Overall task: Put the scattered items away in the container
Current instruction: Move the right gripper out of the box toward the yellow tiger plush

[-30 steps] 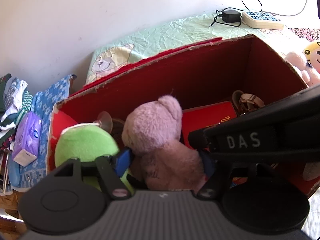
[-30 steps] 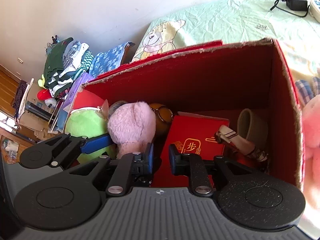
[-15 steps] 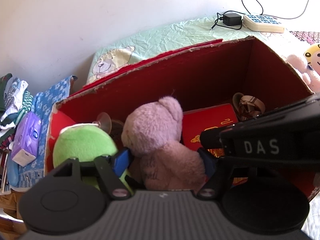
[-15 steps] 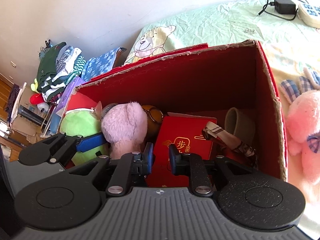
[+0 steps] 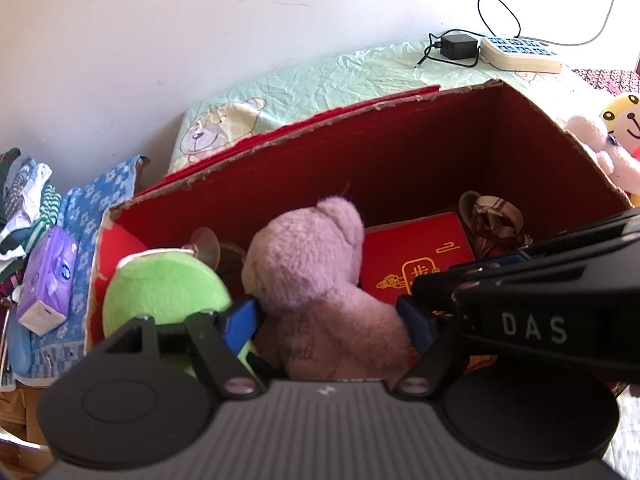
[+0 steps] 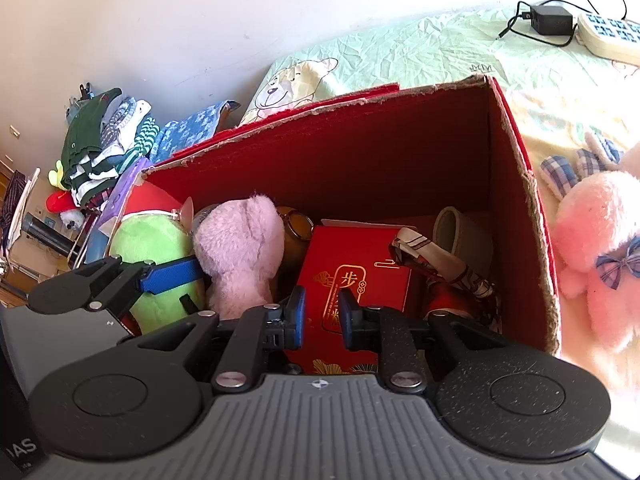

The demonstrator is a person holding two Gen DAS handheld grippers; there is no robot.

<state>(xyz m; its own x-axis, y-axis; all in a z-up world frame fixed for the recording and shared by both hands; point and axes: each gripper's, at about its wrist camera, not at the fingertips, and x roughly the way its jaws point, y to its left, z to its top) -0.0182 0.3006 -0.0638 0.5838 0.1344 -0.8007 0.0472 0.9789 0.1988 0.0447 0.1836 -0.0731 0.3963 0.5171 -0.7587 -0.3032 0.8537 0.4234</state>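
Observation:
A red cardboard box (image 5: 400,152) (image 6: 516,208) stands on the bed. My left gripper (image 5: 332,320) is inside it, its blue pads against both sides of a pink teddy bear (image 5: 316,272) (image 6: 240,248). A green plush (image 5: 160,292) (image 6: 152,248) lies left of the bear. A red gift box (image 5: 416,256) (image 6: 352,276), a patterned strap (image 6: 440,264) and a cup (image 6: 460,232) lie to the right. My right gripper (image 6: 322,316) hovers over the red gift box, fingers a narrow gap apart, holding nothing. A pink bunny plush (image 6: 600,256) lies outside the box, right.
A power strip (image 5: 520,54) and charger (image 5: 458,46) lie on the green bedsheet (image 6: 420,56) behind the box. A yellow-faced plush (image 5: 624,120) sits at the right. Folded clothes (image 6: 104,140) and a purple tissue pack (image 5: 48,280) are left of the box.
My right gripper has pulled back and to the right, so more of the pink bunny shows. My left gripper stays around the bear.

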